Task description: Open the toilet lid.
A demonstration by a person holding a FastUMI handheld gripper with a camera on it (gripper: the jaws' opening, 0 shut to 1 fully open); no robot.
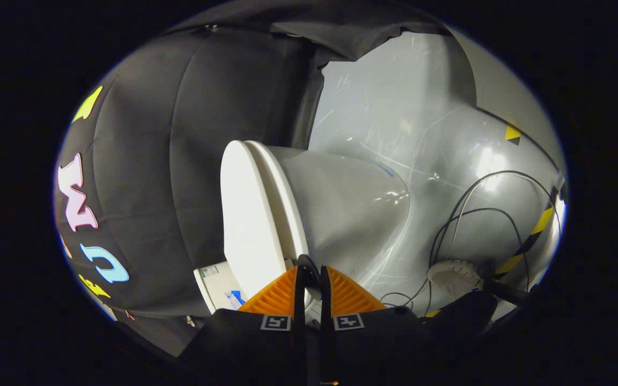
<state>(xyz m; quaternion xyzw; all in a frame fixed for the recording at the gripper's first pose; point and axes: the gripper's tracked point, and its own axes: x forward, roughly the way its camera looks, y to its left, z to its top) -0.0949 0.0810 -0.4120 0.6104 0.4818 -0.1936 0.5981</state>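
Booth: black cloth wall beyond my tongs on the one side, a glossy grey scratched floor (pixel 395 107) on the other. I'm rolled over hard, so everything reads sideways.
Tongs: gripper (pixel 309 279), fingers drawn close together, only a narrow slit between them. Something dark sits in that slit at the tips; I can't tell whether both fingers are pressing on anything.
Toilet: bowl (pixel 352 209) just ahead of the fingers, bulging away toward the floor side.
Lid: lid (pixel 244 214), a pale flat oval, just ahead of the tips and on the cloth side of the bowl. Its rim comes right down to the fingertips. It looks closed against the seat, seam running straight out from my tips.
Handling, my guess: stiff moulded plastic, light, smooth and slippery, hinged at one end. It should swing, not flex. It can slam if it slips off.
Hold: I'd take the thin front lip nearest my tips, away from the hinge, fingers hooked under the rim.
Clutter: a round white disc (pixel 455 274) and loose cables (pixel 480 214) on the floor, beside the bowl, well clear of the lid.
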